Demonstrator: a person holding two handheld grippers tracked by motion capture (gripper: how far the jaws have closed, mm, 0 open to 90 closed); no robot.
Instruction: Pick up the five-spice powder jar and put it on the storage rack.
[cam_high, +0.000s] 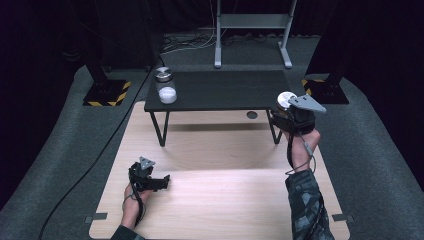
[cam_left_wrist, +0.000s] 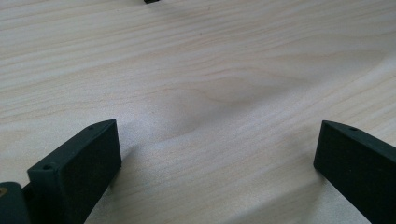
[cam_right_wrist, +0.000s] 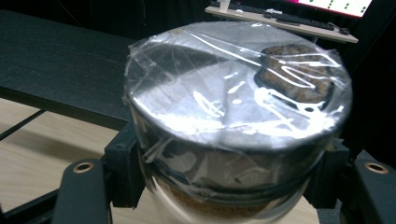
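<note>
My right gripper (cam_high: 291, 114) is shut on a glass jar (cam_high: 285, 99) with a silver lid, held up at the right end of the low black shelf (cam_high: 225, 90). In the right gripper view the jar (cam_right_wrist: 233, 107) sits close between the jaws of the right gripper (cam_right_wrist: 226, 170). Its lid is wrapped in clear film and brown contents show at the bottom. A second jar (cam_high: 166, 86), with white contents, stands on the shelf's left end. My left gripper (cam_high: 161, 181) rests open on the wooden table (cam_high: 220, 200). Nothing lies between the jaws of the left gripper (cam_left_wrist: 217, 135).
The black shelf (cam_right_wrist: 56, 60) stands on thin legs across the far part of the wooden table (cam_left_wrist: 210, 70). Black posts on striped bases (cam_high: 107, 92) flank it on the grey carpet. A metal stand (cam_high: 250, 30) is behind. A cable runs along the floor at left.
</note>
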